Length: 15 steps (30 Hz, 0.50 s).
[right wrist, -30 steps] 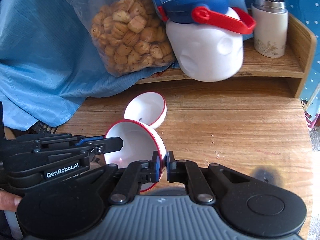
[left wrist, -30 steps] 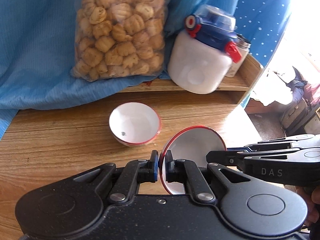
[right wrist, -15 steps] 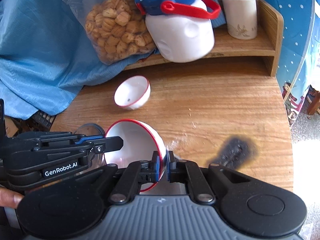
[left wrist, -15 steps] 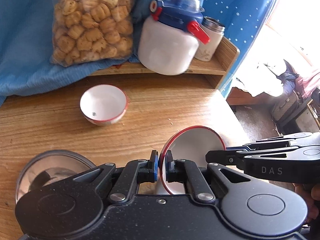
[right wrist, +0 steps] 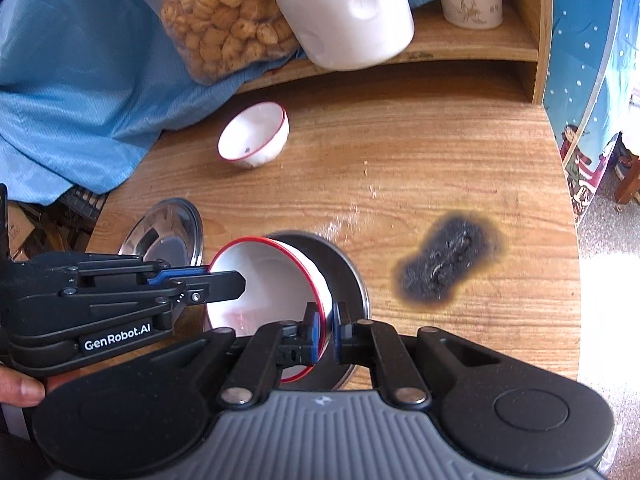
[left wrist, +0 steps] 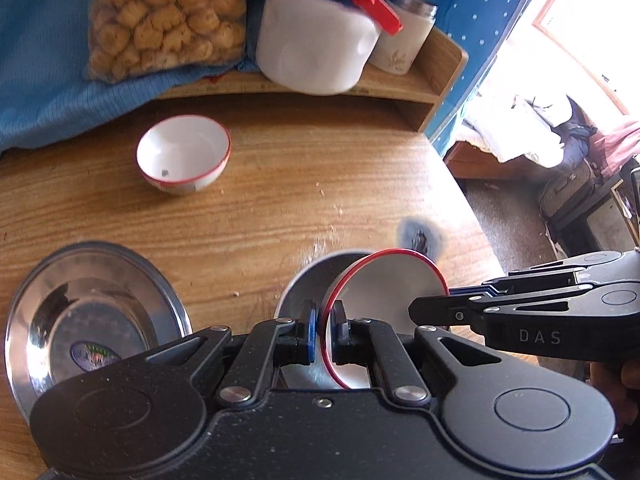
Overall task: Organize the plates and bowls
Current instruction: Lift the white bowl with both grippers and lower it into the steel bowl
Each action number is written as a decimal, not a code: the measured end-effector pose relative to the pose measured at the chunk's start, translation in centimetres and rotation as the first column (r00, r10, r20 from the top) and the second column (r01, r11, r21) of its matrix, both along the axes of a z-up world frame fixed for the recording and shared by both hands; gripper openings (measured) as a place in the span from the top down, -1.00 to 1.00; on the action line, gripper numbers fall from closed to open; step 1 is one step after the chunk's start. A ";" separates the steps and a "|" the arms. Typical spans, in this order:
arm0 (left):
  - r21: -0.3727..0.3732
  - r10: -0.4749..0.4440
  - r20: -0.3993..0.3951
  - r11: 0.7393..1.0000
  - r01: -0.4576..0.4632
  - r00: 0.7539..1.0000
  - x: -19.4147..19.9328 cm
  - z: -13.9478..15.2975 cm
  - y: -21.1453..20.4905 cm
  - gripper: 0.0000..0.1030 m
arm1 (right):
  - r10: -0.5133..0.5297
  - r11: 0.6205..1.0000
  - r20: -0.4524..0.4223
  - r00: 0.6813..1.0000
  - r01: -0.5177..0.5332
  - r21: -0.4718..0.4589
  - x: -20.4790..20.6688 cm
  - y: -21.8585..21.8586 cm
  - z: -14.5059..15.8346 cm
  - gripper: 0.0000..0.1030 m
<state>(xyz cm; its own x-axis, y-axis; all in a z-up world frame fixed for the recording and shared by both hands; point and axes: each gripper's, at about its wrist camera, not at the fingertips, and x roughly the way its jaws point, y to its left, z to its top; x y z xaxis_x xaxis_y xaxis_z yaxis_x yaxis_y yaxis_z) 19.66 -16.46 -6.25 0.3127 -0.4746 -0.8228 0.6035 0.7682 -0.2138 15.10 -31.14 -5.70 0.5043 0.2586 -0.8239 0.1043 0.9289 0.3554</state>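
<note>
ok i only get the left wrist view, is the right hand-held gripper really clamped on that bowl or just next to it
Observer: Clamped. The right hand-held gripper pinches the red-rimmed bowl at its rim, one pad inside, one outside.
Operator: whats below it on the far side
Observer: A steel dish. Its rim curves out past the bowl on the right and stays clear of the burn mark.
</note>
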 end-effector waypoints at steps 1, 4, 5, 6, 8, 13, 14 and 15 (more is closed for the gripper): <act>0.004 0.003 -0.005 1.000 -0.003 1.000 0.0 -0.1 0.0 0.88 | 0.002 1.000 -0.006 1.000 -0.002 0.002 0.0 0.0 -0.1 0.85; 0.012 0.010 -0.021 1.000 -0.010 1.000 0.0 -0.4 0.0 0.88 | 0.008 1.000 -0.016 1.000 -0.008 0.003 0.1 0.0 -0.4 0.85; 0.014 0.012 -0.025 1.000 -0.011 1.000 0.0 -0.5 0.0 0.88 | 0.011 1.000 -0.020 1.000 -0.011 0.003 0.1 0.0 -0.4 0.85; 0.016 0.014 -0.029 1.000 -0.013 0.999 0.0 -0.6 0.0 0.88 | 0.012 1.000 -0.024 1.000 -0.012 0.004 0.1 0.0 -0.5 0.85; 0.020 0.017 -0.037 1.000 -0.016 0.999 0.1 -0.7 0.0 0.88 | 0.012 1.000 -0.034 0.999 -0.012 0.008 0.3 0.0 -0.7 0.85; 0.027 0.029 -0.053 0.999 -0.028 0.998 0.4 -1.2 -0.1 0.88 | 0.010 1.000 -0.057 0.998 -0.009 0.024 0.7 -0.2 -1.3 0.85; 0.030 0.031 -0.056 0.999 -0.029 0.998 0.5 -1.3 -0.1 0.88 | 0.011 1.000 -0.062 0.998 -0.009 0.026 0.7 -0.2 -1.4 0.85; 0.032 0.034 -0.059 0.999 -0.032 0.998 0.6 -1.4 -0.1 0.88 | 0.012 1.000 -0.067 0.998 -0.011 0.028 0.8 -0.2 -1.5 0.85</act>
